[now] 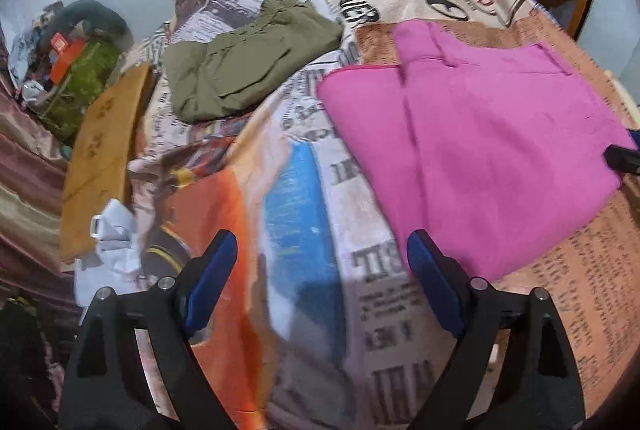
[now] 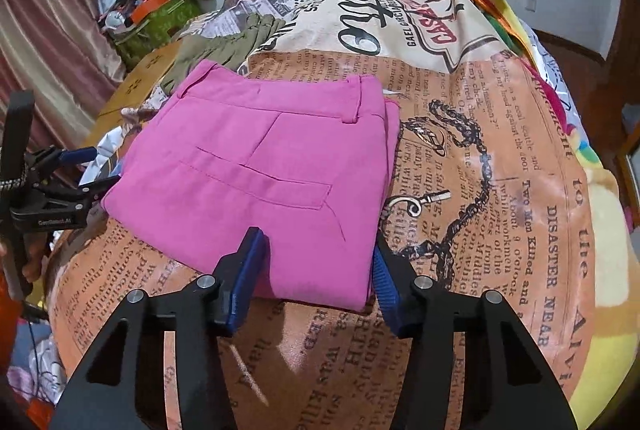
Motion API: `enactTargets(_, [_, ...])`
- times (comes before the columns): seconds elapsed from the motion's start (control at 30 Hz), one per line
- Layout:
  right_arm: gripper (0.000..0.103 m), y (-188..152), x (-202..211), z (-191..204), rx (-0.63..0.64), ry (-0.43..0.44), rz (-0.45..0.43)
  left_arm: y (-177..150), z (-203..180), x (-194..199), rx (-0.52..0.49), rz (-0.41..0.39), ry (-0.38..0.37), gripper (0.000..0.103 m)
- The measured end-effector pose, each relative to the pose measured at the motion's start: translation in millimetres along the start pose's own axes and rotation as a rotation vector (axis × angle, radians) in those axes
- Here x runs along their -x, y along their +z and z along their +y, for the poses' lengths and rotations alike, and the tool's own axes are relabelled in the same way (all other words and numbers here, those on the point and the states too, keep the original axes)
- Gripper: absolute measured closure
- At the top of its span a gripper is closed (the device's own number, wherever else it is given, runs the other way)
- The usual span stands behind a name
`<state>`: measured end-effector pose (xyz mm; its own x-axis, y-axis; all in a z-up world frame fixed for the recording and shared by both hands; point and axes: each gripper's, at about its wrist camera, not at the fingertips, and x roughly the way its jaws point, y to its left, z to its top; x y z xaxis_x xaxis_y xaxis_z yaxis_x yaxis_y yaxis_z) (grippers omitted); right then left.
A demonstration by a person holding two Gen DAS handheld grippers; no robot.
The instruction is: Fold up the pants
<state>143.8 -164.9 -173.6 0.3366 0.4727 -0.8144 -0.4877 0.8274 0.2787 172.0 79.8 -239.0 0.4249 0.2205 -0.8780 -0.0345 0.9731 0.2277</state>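
Right wrist view: folded pink pants [image 2: 256,169] lie just ahead of the open right tool [image 2: 318,262].

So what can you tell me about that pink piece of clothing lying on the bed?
The pink pants are folded into a compact, roughly rectangular stack of smooth woven-looking cloth. The waistband with belt loops lies at the far edge, and a welt pocket faces up. They rest flat on the newspaper-print bedspread. The right gripper is open with its fingers at the near edge, gripping nothing. The left gripper is open too, off to the side.
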Motion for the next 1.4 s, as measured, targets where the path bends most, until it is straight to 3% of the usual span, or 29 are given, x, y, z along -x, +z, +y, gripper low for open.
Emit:
enactTargets(0.13, [0.055,7,5,-4,-0.005,-0.011,0.001,13,12,10,0.002,-0.036,0.048,0.015])
enactTargets(0.43, [0.055,38,10,-18,-0.025,-0.024,-0.058,67,4,25,0.032,-0.132,-0.027,0.015])
enactTargets(0.63, [0.055,60,-5,-32,-0.067,0.0,-0.072,90,-28,13,-0.019,-0.135,-0.081,0.015])
enactTargets(0.87, [0.055,77,-36,-42,-0.1,0.051,-0.028,102,-51,-12,-0.055,-0.091,-0.135,0.018])
enactTargets(0.93, [0.064,80,-45,-43,-0.097,0.051,-0.013,101,-52,-20,-0.057,-0.084,-0.114,0.029])
enactTargets(1.0, [0.076,80,-52,-44,-0.093,0.07,-0.001,98,-51,-26,-0.055,-0.088,-0.104,0.03])
enactTargets(1.13, [0.087,80,-53,-44,-0.066,0.048,-0.021,91,-52,-27,-0.051,-0.116,-0.097,0.035])
enactTargets(1.4, [0.09,80,-57,-38,0.004,-0.015,-0.009,87,-40,-38,0.001,-0.088,-0.162,0.032])
